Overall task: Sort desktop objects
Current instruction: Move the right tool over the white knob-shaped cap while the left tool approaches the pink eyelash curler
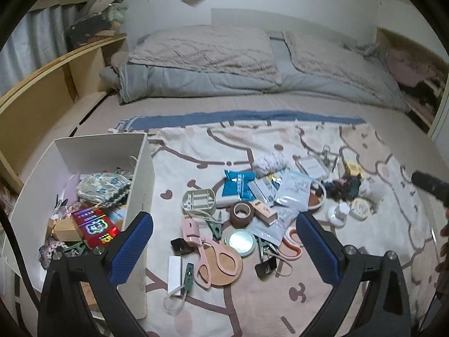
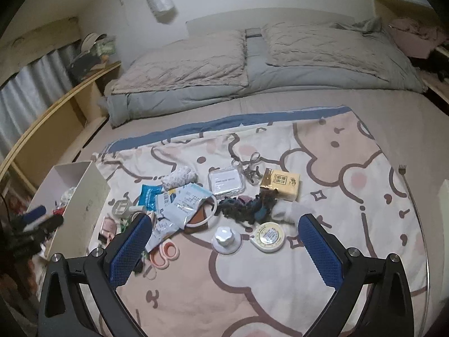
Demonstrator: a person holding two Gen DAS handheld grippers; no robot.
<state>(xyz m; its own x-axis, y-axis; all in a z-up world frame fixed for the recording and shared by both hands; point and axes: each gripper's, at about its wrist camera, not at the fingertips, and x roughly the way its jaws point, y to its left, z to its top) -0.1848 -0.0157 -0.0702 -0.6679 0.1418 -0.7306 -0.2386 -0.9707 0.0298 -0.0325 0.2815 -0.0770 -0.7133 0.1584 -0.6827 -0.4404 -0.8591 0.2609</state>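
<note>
The left claw (image 1: 224, 241) hangs spread wide and empty above the clutter on the cartoon-print blanket (image 1: 364, 266) that covers the near part of the bed. Between its blue pads lie pink scissors (image 1: 209, 255), a brown tape roll (image 1: 242, 213), a round mint-rimmed mirror (image 1: 240, 242) and a green clothespin (image 1: 214, 224). Touching the left finger's outer side is the white storage box (image 1: 140, 179) at the blanket's left edge, already holding a red packet (image 1: 94, 226) and a floral pouch (image 1: 102, 188).

The right claw (image 2: 224, 238) is likewise spread and holds nothing, poised over the right half of the pile. Between its fingers sit a white knobbed cap (image 2: 226, 240) and, just beside it, a round tape measure (image 2: 268, 236). Farther toward the blanket's middle lie a yellow tissue pack (image 2: 280, 184), a clear plastic case (image 2: 226, 182), a dark tangle of yarn (image 2: 247, 206) and a blue sachet (image 2: 150, 193).
</note>
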